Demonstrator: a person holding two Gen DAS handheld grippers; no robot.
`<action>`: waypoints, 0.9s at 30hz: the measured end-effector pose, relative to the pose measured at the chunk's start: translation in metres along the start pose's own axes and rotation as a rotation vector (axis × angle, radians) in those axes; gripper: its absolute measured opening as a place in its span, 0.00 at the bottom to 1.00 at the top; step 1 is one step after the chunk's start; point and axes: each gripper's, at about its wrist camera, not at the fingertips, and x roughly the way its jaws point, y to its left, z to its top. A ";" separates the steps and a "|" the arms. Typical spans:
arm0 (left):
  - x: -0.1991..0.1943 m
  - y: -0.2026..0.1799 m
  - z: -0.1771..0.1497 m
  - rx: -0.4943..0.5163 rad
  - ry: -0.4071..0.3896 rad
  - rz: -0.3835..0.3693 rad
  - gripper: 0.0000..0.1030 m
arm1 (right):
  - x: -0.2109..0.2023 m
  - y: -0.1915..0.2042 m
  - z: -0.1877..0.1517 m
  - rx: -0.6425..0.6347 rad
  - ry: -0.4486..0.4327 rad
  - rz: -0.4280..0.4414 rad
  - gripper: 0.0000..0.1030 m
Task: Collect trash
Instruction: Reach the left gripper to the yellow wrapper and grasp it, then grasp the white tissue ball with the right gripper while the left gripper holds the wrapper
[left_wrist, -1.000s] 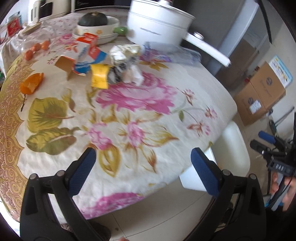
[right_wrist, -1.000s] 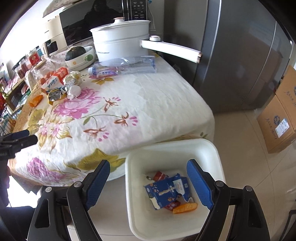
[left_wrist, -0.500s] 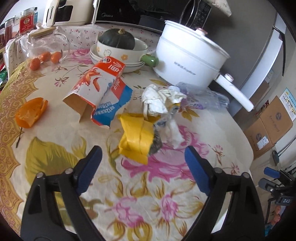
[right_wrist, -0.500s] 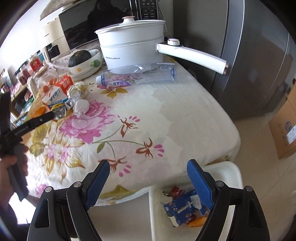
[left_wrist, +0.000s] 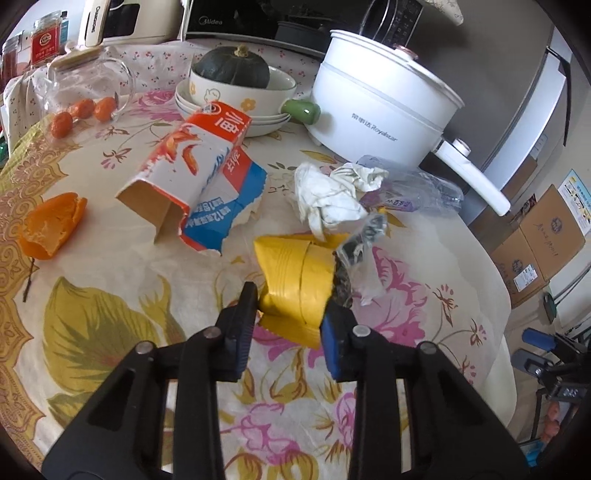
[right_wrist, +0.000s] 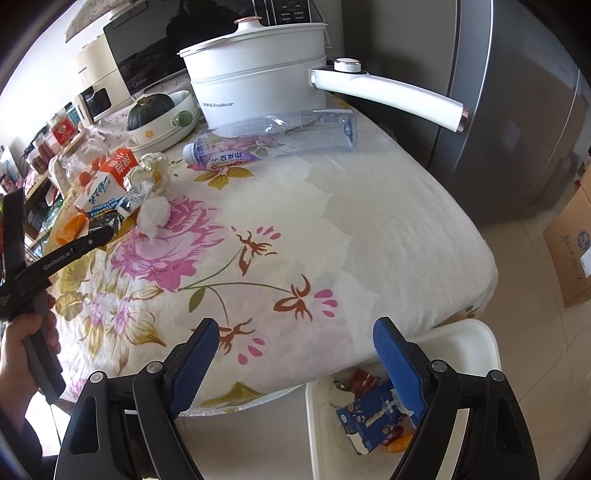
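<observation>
The left hand-held gripper (left_wrist: 290, 314) is closing on the yellow wrapper (left_wrist: 295, 284), low in the frame centre on the worktop (left_wrist: 424, 266). Next: lift it to the white bin (right_wrist: 476, 339). The right hand-held gripper (right_wrist: 295, 354) stays spread, empty.

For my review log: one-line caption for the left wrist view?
Left gripper closing around a yellow wrapper on the floral tablecloth, other trash beyond.

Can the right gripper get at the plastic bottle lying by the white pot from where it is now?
Probably yes. The right gripper is open and holds nothing, and only bare tablecloth lies between it and the bottle, though the pot stands close behind.
</observation>
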 end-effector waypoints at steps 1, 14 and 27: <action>-0.006 0.001 -0.001 0.008 0.000 -0.006 0.32 | 0.001 0.004 0.001 -0.005 -0.002 0.003 0.84; -0.080 0.073 -0.025 -0.113 0.006 0.017 0.31 | 0.040 0.103 0.030 -0.081 -0.049 0.085 0.84; -0.104 0.125 -0.044 -0.171 0.006 0.035 0.31 | 0.096 0.143 0.060 -0.084 -0.135 0.070 0.82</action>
